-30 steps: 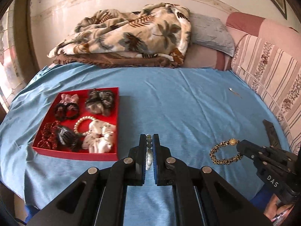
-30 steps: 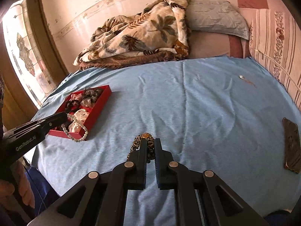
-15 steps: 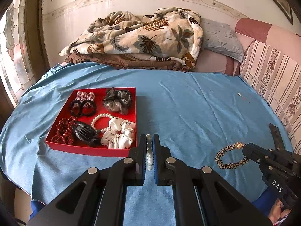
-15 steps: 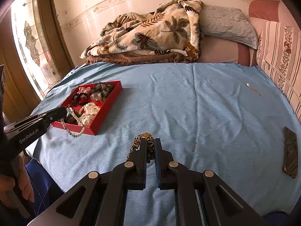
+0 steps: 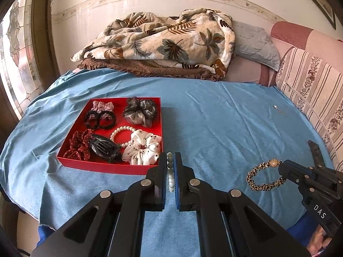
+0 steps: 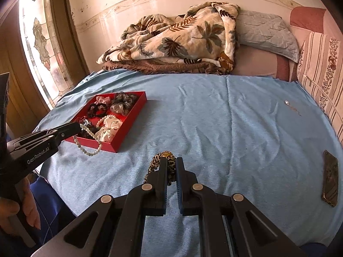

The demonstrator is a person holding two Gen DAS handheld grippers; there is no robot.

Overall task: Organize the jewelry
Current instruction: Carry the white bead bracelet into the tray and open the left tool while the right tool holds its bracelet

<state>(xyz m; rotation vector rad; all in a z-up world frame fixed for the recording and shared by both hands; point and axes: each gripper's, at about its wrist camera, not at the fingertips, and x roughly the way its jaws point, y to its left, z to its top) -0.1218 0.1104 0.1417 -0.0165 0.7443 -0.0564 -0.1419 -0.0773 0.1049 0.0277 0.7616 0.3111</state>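
Note:
A red tray [image 5: 103, 167] [image 6: 130, 121] lies on the blue bedsheet, filled with several scrunchies, a black claw clip [image 5: 103, 147] and a pearl bracelet [image 5: 120, 131]. My left gripper [image 5: 170, 160] [image 6: 78, 126] is shut on a pale bead bracelet [image 5: 170, 175] [image 6: 85, 148], which hangs in a loop just in front of the tray's near right corner. My right gripper [image 6: 170, 162] [image 5: 279, 167] is shut on a leopard-print bracelet [image 6: 157, 160] [image 5: 263, 176] with a gold bead, held above the sheet to the right of the tray.
A folded leaf-print blanket [image 5: 163, 42] and a grey pillow [image 5: 255, 42] lie at the head of the bed. A small pin [image 6: 288, 103] and a dark phone [image 6: 330, 177] rest on the sheet at the right. A stained-glass window [image 6: 40, 42] stands at the left.
Both grippers have slid leftward toward the tray with their bracelets still held. The tray now sits nearer the middle of both views.

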